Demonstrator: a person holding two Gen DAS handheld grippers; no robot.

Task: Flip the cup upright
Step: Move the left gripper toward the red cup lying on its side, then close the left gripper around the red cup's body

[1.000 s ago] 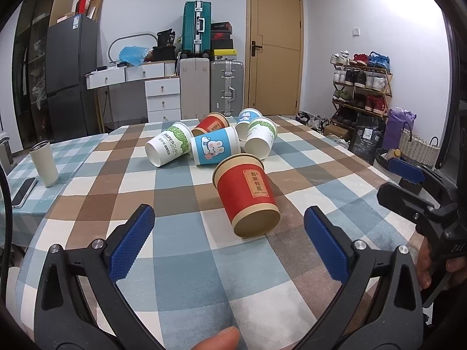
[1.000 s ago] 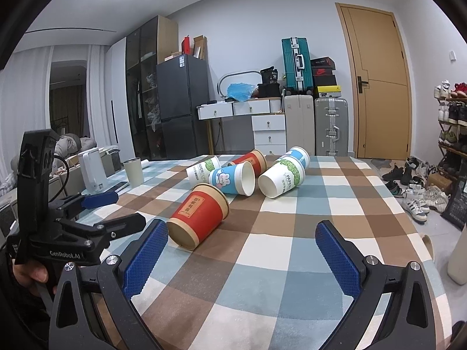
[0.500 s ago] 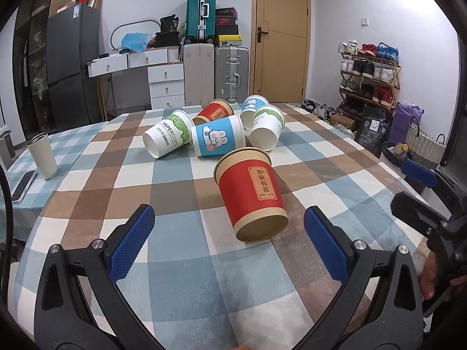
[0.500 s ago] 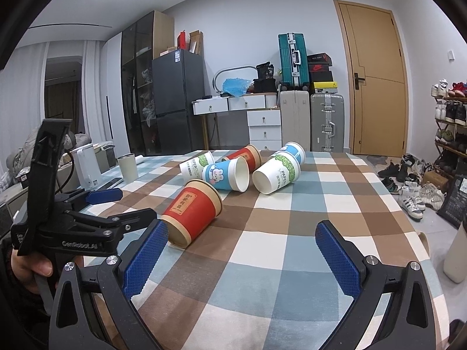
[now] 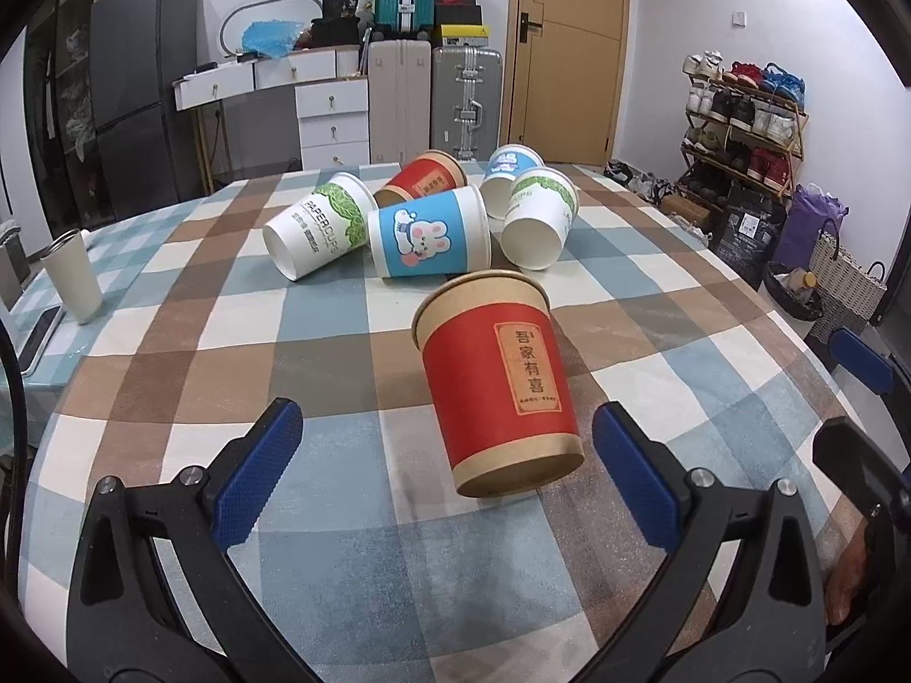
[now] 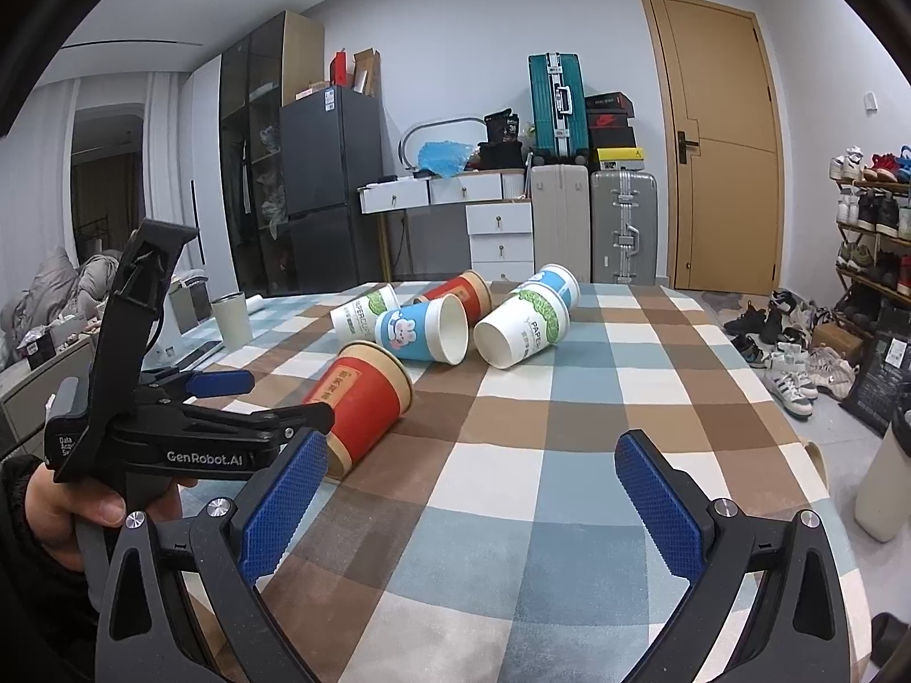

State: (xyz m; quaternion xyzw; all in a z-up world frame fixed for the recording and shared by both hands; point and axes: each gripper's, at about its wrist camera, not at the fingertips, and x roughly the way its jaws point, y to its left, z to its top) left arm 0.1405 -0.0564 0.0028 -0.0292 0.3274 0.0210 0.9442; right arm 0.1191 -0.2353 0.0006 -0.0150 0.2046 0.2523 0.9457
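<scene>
On the checked desk (image 5: 171, 341) the red cup (image 5: 498, 387) lies on its side, base toward the left camera and rim pointing away toward the other cups. The left tongs (image 5: 444, 472) gape wide and hold nothing; the cup's base sits between the two blue pads (image 5: 256, 478), nearer the right-hand one, touching neither as far as the left view shows. From the right camera the same red cup (image 6: 358, 398) lies just beyond the left tongs' black finger (image 6: 228, 427), and whether they touch there cannot be told. The right tongs (image 6: 472, 506) also stand wide open and empty, over bare cloth, to the right of the cup.

Behind the red cup five more cups lie tipped in a cluster: a rabbit cup (image 5: 430, 236), a green-leaf cup (image 5: 319, 230), a second green-leaf cup (image 5: 538, 219), a second red cup (image 5: 424, 179) and a small blue cup (image 5: 507, 162). A white tumbler (image 5: 74, 276) stands upright near the desk's left edge.
</scene>
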